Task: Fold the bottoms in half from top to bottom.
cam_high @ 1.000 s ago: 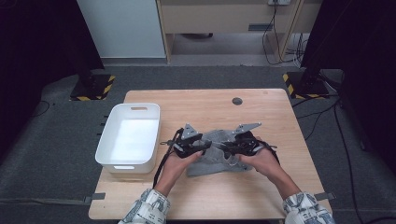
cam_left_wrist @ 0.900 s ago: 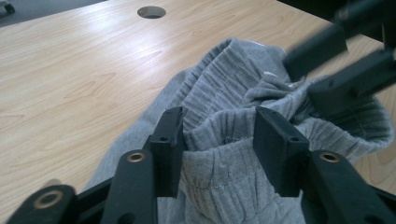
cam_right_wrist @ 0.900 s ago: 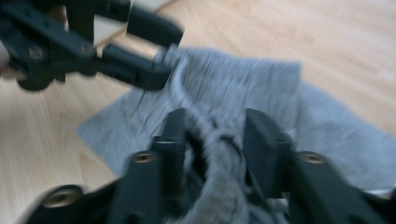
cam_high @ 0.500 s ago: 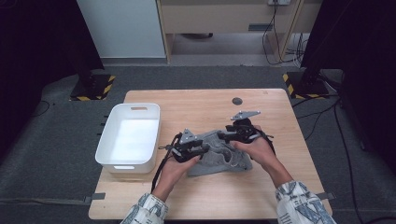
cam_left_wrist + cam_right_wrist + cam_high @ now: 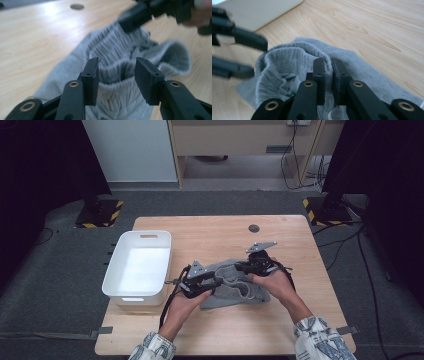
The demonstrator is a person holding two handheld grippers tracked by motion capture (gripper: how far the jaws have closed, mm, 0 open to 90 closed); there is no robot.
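A grey knitted garment lies crumpled on the wooden table between both hands. My left gripper is at its left side. In the left gripper view the jaws of that gripper stand apart and have just been opening; a ribbed fold of the garment lies between them, and the pads do not press on it. My right gripper is at the garment's far edge. Its jaws have just been closing, and in the right gripper view this gripper is shut on the garment's ribbed rim.
A white plastic bin stands at the table's left, close to my left hand. A small dark round disc sits in the tabletop behind the garment. Bare wood lies at the right and along the front edge.
The right gripper swung away from the left one, toward the back of the table, then came down onto the garment's far rim. The left hand barely moved.
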